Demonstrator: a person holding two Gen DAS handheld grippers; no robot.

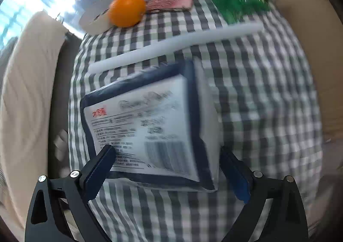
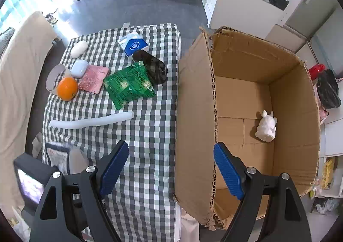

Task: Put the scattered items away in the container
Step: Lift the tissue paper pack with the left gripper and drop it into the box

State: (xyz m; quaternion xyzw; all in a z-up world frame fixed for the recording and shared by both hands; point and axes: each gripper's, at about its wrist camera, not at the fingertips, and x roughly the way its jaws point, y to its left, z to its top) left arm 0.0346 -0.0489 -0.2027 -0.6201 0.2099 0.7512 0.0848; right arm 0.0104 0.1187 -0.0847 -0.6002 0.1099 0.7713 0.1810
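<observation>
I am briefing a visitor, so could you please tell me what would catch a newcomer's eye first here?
The big cardboard box right of the checked table, with one white figurine inside. Then the orange and green packet at the far end, and the tissue pack between the left tool's open fingers.

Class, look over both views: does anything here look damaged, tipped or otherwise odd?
The cardboard box is damaged: its top rim is ragged and torn. A white cup lies tipped on its side behind the orange. Inside the box, a white figurine lies on its own.
</observation>
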